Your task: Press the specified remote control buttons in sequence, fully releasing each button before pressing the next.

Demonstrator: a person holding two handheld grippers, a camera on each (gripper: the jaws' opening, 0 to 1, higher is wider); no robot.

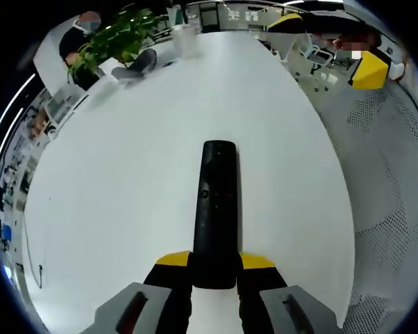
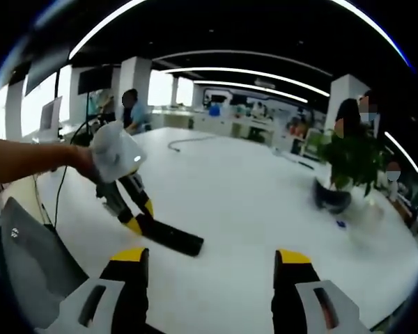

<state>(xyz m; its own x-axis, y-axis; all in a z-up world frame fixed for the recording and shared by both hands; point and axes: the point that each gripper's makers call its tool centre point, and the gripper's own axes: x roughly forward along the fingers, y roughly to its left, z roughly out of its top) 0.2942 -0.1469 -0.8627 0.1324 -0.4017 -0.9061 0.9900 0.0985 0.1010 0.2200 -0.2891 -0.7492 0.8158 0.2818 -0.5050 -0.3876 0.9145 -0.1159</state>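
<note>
In the left gripper view, the left gripper (image 1: 214, 268) rises from 6 o'clock with its yellow-tipped jaws clamped on the near end of a black remote control (image 1: 214, 212), one jaw on each long side. The remote runs straight away toward 12 o'clock, button face up, its far end over the white table (image 1: 125, 181). Beyond it, near 11 o'clock at the far edge of the table, stands a potted plant (image 1: 115, 42).

In the right gripper view, the right gripper (image 2: 209, 268) shows at 6 o'clock with its jaws wide apart and nothing between them, over the white tabletop. Farther off at 9 o'clock, the left gripper comes in, held by a person's hand (image 2: 83, 163), gripping the remote at one end; the remote slants down toward the middle. At 3 o'clock stands the plant in a dark pot. People and office desks lie in the background.
</note>
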